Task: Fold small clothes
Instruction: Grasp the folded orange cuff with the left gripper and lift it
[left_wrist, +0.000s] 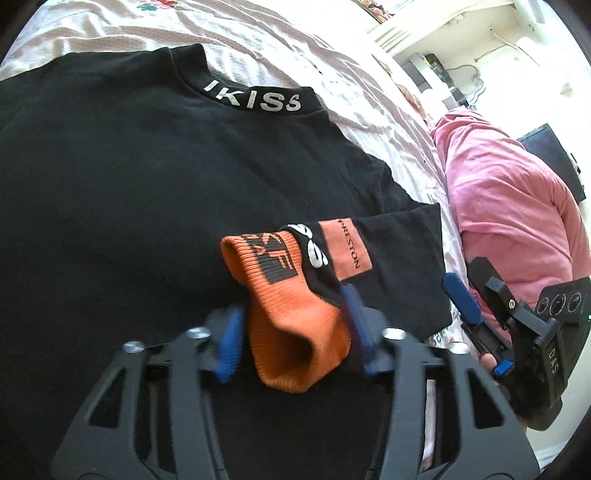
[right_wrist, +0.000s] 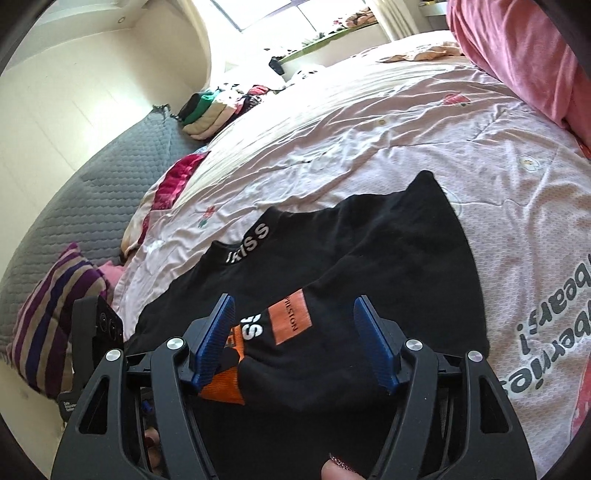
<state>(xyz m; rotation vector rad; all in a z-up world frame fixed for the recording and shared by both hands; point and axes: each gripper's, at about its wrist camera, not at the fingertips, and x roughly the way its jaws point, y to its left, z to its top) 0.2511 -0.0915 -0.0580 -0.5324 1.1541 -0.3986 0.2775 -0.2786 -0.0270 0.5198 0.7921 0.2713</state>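
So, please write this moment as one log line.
left gripper: shut on orange cuff | right gripper: open | black sweatshirt: flat on bed

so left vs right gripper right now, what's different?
Left gripper has its blue pads closed on the orange cuff of the black sweatshirt; right gripper is open, holding nothing.
Left carries the sleeve end bunched between its fingers; right only hovers over the sleeve, its pads apart on either side.
Shared: both have black frames with blue pads, both above the same garment on the bed.
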